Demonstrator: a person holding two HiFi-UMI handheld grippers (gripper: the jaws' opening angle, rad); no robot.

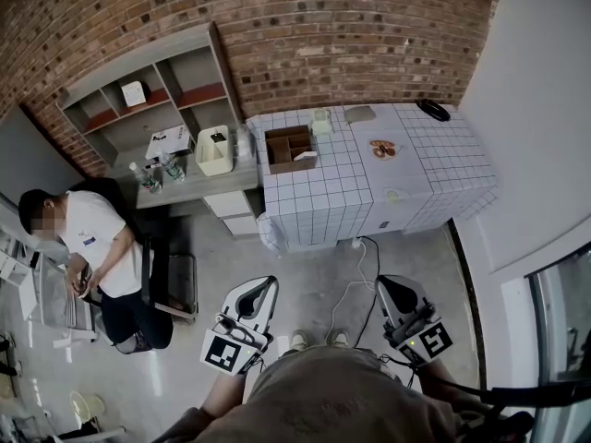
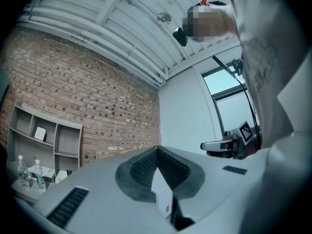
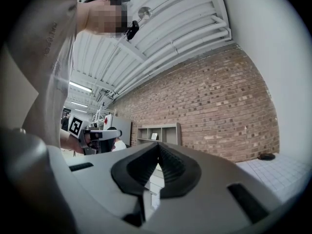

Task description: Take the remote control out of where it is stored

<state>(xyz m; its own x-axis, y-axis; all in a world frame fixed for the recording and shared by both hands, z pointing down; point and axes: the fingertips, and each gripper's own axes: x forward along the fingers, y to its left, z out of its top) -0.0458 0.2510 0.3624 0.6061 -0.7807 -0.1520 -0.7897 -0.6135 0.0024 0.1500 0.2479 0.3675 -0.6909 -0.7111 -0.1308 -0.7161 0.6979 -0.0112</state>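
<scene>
No remote control can be made out in any view. A brown open box (image 1: 290, 147) with compartments stands on the white tiled counter (image 1: 351, 187), well ahead of both grippers. A dark flat object (image 1: 432, 109) lies at the counter's far right corner; what it is I cannot tell. My left gripper (image 1: 266, 286) and right gripper (image 1: 389, 286) are held low near my body, above the floor and far from the counter. In the left gripper view the jaws (image 2: 157, 148) meet at the tips with nothing between. The right gripper (image 3: 158, 144) is likewise shut and empty.
A grey desk (image 1: 189, 190) left of the counter carries a white bin (image 1: 214, 150) and bottles (image 1: 150, 177), under a wall shelf (image 1: 148, 90). A person (image 1: 97, 247) sits at the left. A white cable (image 1: 355, 280) runs over the floor before the counter. Brick wall behind.
</scene>
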